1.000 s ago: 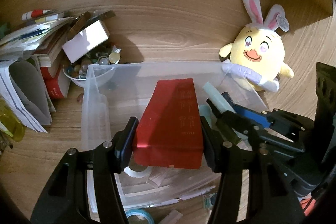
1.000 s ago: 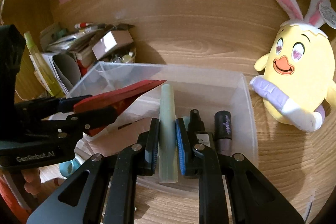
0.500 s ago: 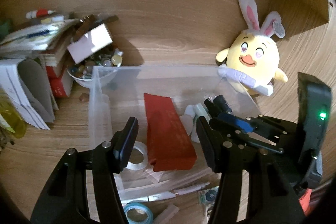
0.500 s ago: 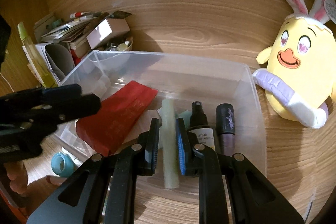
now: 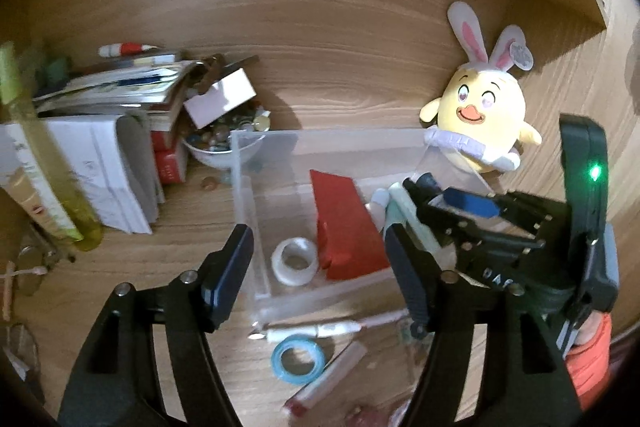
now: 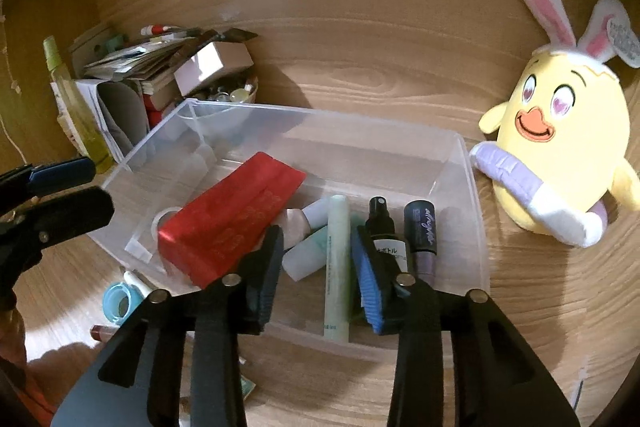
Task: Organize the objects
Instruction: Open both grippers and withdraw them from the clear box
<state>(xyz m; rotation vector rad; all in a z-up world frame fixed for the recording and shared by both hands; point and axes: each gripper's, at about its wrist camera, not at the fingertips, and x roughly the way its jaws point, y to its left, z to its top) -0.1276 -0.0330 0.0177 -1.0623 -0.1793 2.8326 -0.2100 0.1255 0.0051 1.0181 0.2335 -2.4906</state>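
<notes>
1. L gripper (image 5: 318, 269) is hanging open w/ nothing between the fingers, hovering over the near-left corner of the clear bin (image 5: 246, 211).
2. R gripper (image 6: 318, 269) is also standing open, fingers spread either side of the pale green tube (image 6: 337, 267) but not touching it; the tube is lying loose on the bin floor.
3. Inside the bin, per R view: red box (image 6: 224, 223) lying on its side at left, then a small white bottle (image 6: 304, 259), the pale tube, a black spray bottle (image 6: 386, 231) and a dark purple tube (image 6: 422, 235), the last three side by side, long axes running away from the cam.
4. A clear tape roll (image 5: 295, 262) is sitting in the bin just left of the red box.
5. Key relation for what's next, by my read: leftovers are lying outside the bin, on the desk just in front of its near wall: a blue tape roll (image 5: 298, 358), a white pen (image 5: 316, 330) and a red-capped stick (image 5: 326, 379).
6. Pen's long axis is running left-right, parallel to the near wall, so crosswise to the L fingers; stick is lying diagonal.
7. All three are sitting below and btwn the L fingers in L view, so L arm looks the nearer one; R is parked over the bin's right half.
8. A yellow bunny-eared plush (image 6: 560, 147) is standing right of the bin, apart from the grippers.
</notes>
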